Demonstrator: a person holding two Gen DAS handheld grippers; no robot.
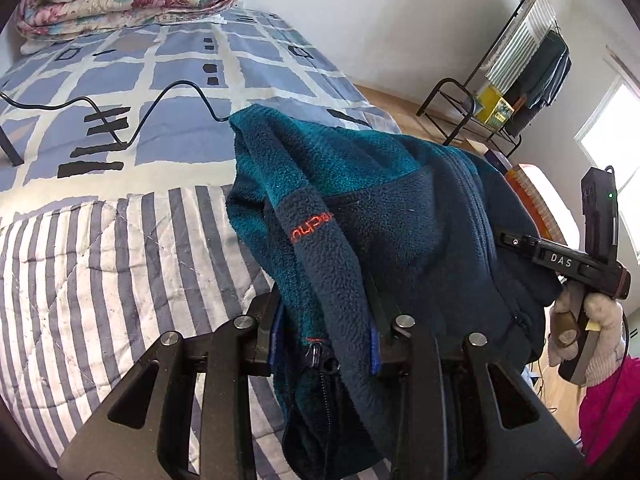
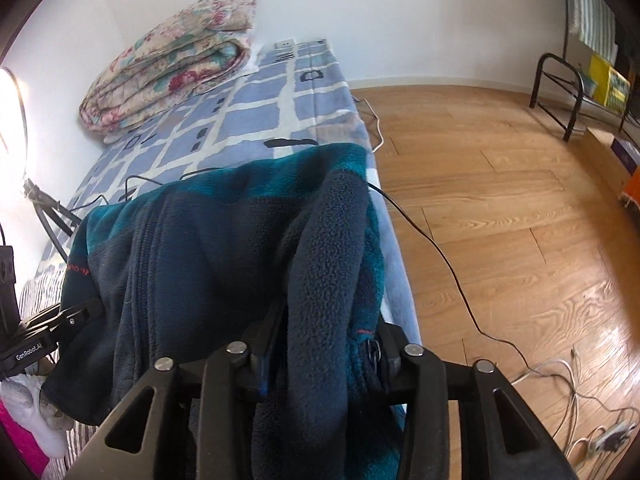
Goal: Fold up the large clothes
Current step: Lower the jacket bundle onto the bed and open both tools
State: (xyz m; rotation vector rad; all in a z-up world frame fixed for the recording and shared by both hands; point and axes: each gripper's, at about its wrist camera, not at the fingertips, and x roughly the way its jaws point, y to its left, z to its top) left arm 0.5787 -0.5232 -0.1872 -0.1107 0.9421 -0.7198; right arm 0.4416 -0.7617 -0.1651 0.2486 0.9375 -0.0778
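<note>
A fleece jacket [image 1: 400, 216], teal at the top and navy below with a zip down the front, hangs bunched between 2 hand-held grippers above a bed [image 1: 172, 60]. The left gripper [image 1: 326, 332] has a thick fold of navy fleece and the zip end between its jaws, and from its own camera the cloth fills the gap, so it appears to be pinching the jacket. The right gripper [image 2: 326, 344] likewise has a doubled fold of fleece and a small zip pull lying between its jaws, and the pads seem to press on it, though the cloth hides the contact itself. Each gripper shows at the edge of the other's view, gripped by a hand in a pale fuzzy glove [image 1: 592, 320], so the 2 sit close together with the jacket slung across them. Below lie a striped quilt [image 1: 100, 280] and a blue checked cover, with a black cable [image 1: 160, 108] trailing over the cover and a folded floral quilt [image 2: 172, 60] at the far end by the wall. This looks like an early step: the jacket is being carried to the bed, not yet spread. The next move probably calls for lowering it flat onto the striped quilt, clear of the cable, with both hands drawn apart to pull out the bunching before any fold.
</note>
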